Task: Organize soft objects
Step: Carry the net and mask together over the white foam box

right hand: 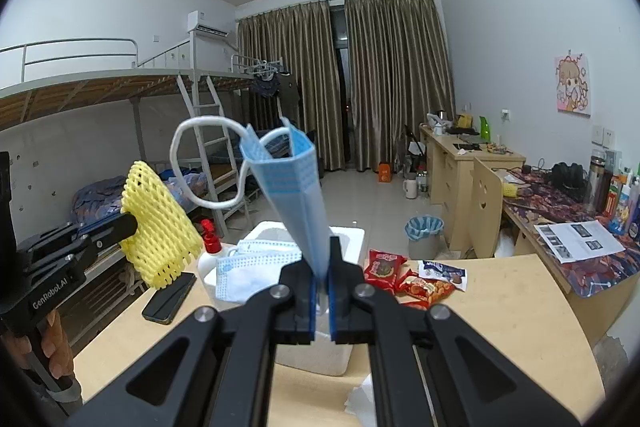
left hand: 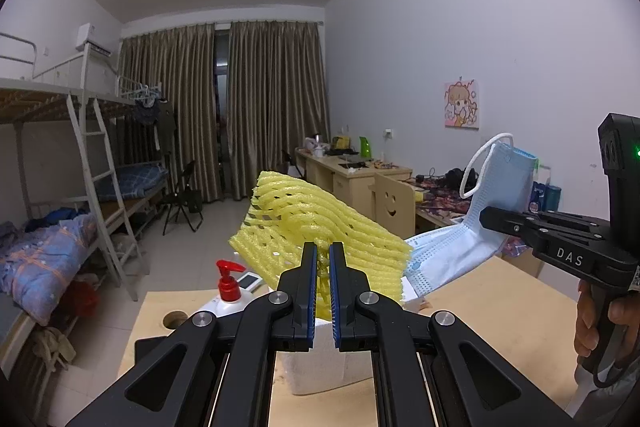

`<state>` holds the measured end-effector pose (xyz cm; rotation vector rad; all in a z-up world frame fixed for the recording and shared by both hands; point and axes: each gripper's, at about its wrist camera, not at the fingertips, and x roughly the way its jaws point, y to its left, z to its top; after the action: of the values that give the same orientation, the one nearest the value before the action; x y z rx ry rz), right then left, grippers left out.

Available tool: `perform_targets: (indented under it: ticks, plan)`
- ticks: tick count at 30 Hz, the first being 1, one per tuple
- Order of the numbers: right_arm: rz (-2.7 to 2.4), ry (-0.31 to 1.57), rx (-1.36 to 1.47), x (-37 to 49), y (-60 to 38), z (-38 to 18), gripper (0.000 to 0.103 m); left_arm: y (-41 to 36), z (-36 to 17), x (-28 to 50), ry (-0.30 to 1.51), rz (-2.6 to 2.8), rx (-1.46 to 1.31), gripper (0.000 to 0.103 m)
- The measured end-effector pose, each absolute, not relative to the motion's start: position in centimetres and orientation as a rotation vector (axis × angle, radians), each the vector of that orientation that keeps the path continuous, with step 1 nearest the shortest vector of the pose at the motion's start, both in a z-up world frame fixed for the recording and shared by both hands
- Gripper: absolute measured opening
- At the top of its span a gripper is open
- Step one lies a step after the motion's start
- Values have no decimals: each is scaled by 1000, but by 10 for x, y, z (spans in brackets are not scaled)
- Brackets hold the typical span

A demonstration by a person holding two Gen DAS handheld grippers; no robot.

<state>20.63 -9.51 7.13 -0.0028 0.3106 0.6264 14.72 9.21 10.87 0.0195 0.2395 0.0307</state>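
My left gripper [left hand: 323, 257] is shut on a yellow foam fruit net [left hand: 316, 227] and holds it up above a white foam box [left hand: 316, 367]. The net also shows in the right wrist view [right hand: 160, 227]. My right gripper [right hand: 323, 267] is shut on a folded blue face mask [right hand: 292, 187] that stands upright above the same box [right hand: 352, 239]. The mask also shows in the left wrist view [left hand: 500, 183], held by the right gripper [left hand: 486, 217]. Another blue mask [right hand: 248, 267] hangs over the box's near-left rim.
A wooden table [right hand: 500, 307] holds the box, a red-pump bottle [right hand: 211, 239], a black phone [right hand: 170, 297] and red snack packets [right hand: 404, 279]. A desk, chair and bin stand to the right. Bunk beds stand to the left.
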Motion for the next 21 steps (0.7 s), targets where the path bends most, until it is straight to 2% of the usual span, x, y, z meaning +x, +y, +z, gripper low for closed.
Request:
perform_targets:
  ticks: [21]
  plan:
    - [550,360,21,257,-93,69,7,95,88,247,358,-16,24,6]
